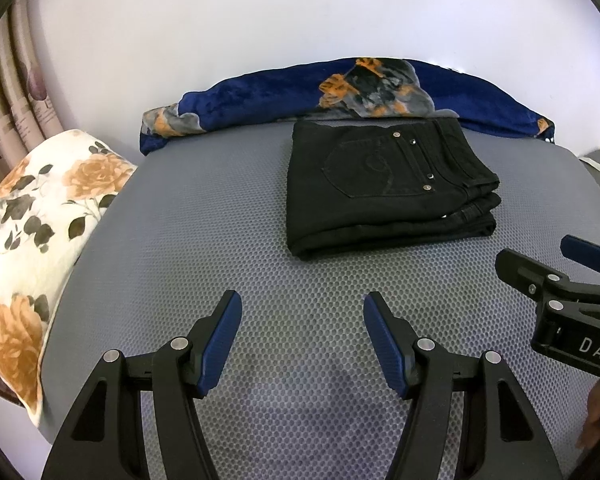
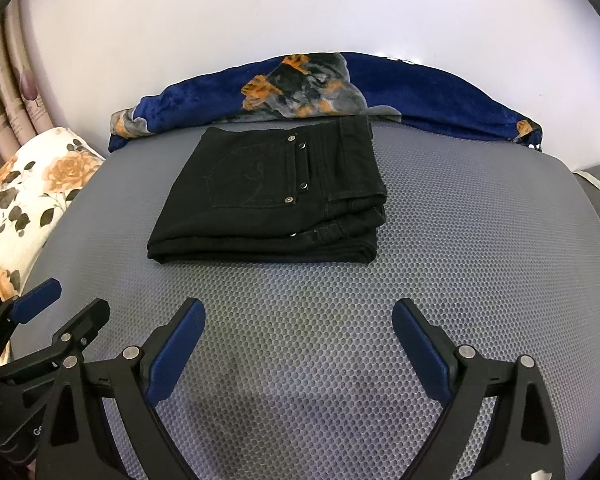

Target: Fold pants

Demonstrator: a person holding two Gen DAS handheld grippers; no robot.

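The black pants (image 1: 384, 188) lie folded in a compact stack on the grey mesh bed surface (image 1: 220, 240), back pocket up, waistband to the right. They also show in the right wrist view (image 2: 272, 196). My left gripper (image 1: 302, 308) is open and empty, held over the mesh short of the pants. My right gripper (image 2: 298, 316) is open and empty, also short of the pants. The right gripper shows at the right edge of the left wrist view (image 1: 540, 264). The left gripper shows at the lower left of the right wrist view (image 2: 72, 300).
A blue blanket with orange and grey print (image 1: 340, 92) lies bunched along the far edge behind the pants. A floral pillow (image 1: 40, 232) sits at the left. A white wall (image 1: 260, 12) stands behind, with curtains (image 1: 8, 92) at far left.
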